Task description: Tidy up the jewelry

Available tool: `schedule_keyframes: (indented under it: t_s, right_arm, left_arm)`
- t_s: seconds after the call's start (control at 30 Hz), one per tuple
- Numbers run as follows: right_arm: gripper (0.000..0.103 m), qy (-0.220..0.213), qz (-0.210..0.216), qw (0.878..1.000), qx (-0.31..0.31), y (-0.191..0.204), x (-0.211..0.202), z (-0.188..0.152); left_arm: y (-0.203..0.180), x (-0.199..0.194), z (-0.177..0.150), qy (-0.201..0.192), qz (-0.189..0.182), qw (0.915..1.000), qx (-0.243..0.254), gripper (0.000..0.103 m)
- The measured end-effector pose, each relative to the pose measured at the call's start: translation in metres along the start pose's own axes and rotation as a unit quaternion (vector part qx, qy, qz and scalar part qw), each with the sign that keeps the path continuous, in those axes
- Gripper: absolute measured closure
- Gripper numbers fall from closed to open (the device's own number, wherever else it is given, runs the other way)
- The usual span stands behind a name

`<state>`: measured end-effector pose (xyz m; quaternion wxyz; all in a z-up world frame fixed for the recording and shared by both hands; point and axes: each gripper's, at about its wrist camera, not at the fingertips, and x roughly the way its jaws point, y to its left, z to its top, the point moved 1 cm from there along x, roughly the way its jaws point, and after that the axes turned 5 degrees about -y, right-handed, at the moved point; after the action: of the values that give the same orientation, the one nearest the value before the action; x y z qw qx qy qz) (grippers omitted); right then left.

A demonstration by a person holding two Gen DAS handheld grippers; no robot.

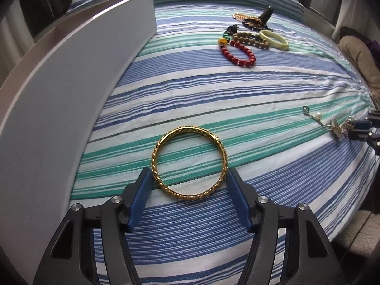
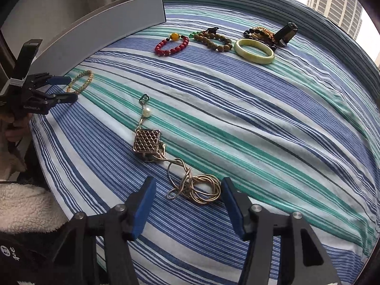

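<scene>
Currently, setting: a bed with a blue, green and white striped sheet (image 1: pixel 273 90) carries the jewelry; a grey board (image 1: pixel 71 90) stands on edge along its far left side.
Left tongs (image 1: pixel 188 173): spread apart, one blue pad at each side of the gold bangle (image 1: pixel 163 182), which lies flat on the sheet; whether the pads touch its rim cannot be told.
Right tongs (image 2: pixel 188 186): spread apart, low over the sheet, with the coiled end of the gold chain (image 2: pixel 201 190) lying between the pads, unclamped.
Chain necklace: from the coil it runs to a square lattice pendant (image 2: pixel 147 140), then to a pearl (image 2: pixel 146 112) and a small dark charm (image 2: pixel 144 99).
Far group: red bead bracelet (image 2: pixel 172 45) with an amber bead, brown wooden bead bracelet (image 2: pixel 213 40) just beside it, pale green jade bangle (image 2: pixel 254 51) next, then a dark bead pile (image 2: pixel 260 34) against a small black stand (image 2: pixel 288 34).
Spacing: the far group lies well apart from both tongs; bangle and chain lie apart from each other.
</scene>
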<state>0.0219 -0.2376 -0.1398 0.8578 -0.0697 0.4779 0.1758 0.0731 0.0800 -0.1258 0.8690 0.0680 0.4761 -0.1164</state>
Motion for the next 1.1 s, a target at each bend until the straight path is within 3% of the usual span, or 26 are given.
schedule_keyframes:
  t_s: [0.03,0.13,0.3,0.53,0.83,0.93,1.1]
  right_arm:
    - [0.080,-0.002,0.003,1.000,0.010,-0.002,-0.002,0.000]
    - [0.094,-0.014,0.003,0.999,0.041,-0.009,-0.014,0.003]
    - [0.095,-0.048,0.015,0.996,0.068,-0.012,-0.050,0.015]
    - [0.098,-0.118,0.041,0.991,0.053,0.009,-0.107,0.058]
    - [0.098,-0.192,0.089,0.977,-0.013,0.063,-0.159,0.139]
    - [0.098,-0.225,0.118,0.967,-0.037,0.089,-0.177,0.176]
    - [0.098,-0.263,0.164,0.947,-0.083,0.149,-0.185,0.242]
  left_arm:
    - [0.000,0.001,0.001,0.000,0.001,1.0000,-0.004,0.039]
    - [0.000,-0.003,0.001,0.002,0.009,0.9997,-0.023,0.039]
    - [0.000,-0.040,0.003,-0.028,-0.003,0.9984,-0.049,0.039]
    - [0.027,-0.131,0.010,-0.098,-0.009,0.9898,-0.103,0.039]
    - [0.101,-0.215,0.017,-0.137,0.052,0.9751,-0.167,0.039]
    - [0.134,-0.233,0.018,-0.140,0.100,0.9660,-0.193,0.039]
    - [0.176,-0.230,0.005,-0.123,0.168,0.9497,-0.234,0.039]
